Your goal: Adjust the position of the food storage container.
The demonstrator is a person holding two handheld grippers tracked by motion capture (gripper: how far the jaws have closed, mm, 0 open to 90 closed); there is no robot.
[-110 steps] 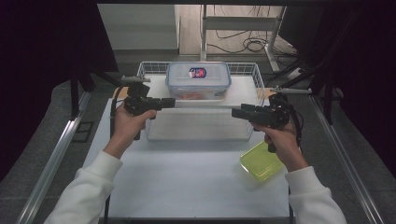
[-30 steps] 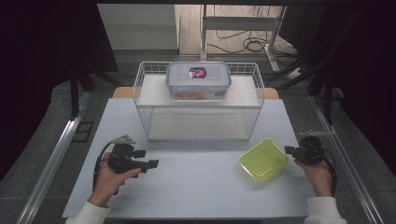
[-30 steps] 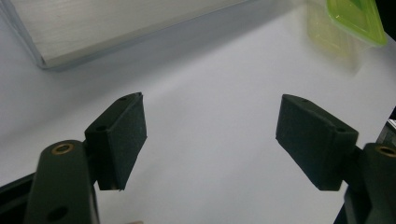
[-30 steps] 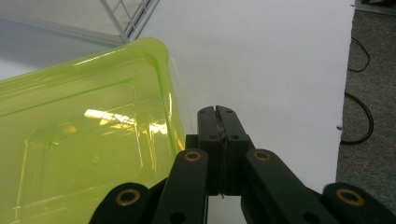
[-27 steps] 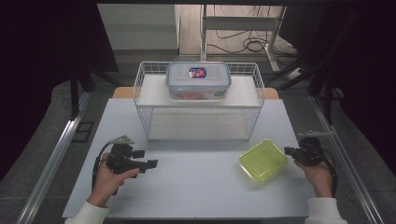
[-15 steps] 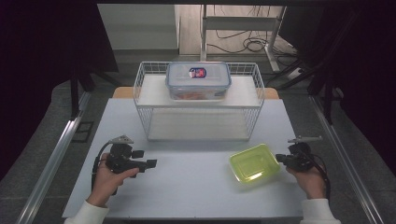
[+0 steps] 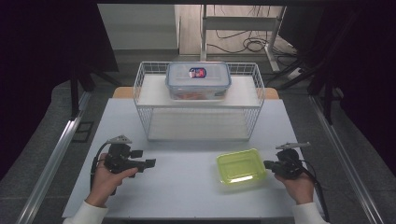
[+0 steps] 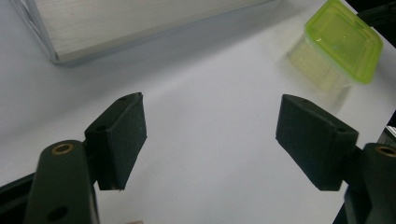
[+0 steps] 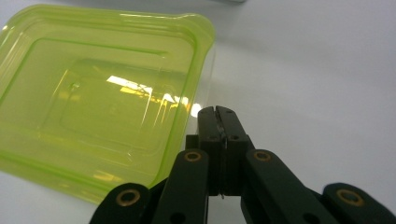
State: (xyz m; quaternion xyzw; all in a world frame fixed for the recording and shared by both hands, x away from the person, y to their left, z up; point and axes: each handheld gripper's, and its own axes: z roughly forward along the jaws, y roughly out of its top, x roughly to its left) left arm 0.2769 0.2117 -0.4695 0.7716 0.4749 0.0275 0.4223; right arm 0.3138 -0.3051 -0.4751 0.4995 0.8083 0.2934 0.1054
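Green tub (image 7: 240,167) near the table's (image 7: 187,186) front right corner. Right gripper (image 9: 218,111), jaws clenched on nothing, lies against the tub's right edge. Left gripper (image 8: 210,135), jaws spread wide and empty, near the front left. High view adds wire basket (image 7: 252,93) holding clear box (image 7: 198,80).

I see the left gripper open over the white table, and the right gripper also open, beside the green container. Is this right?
Not quite. The right gripper is shut: the right gripper view shows its two jaws pressed together with nothing between them, beside the green container. The left gripper is indeed open over the white table.
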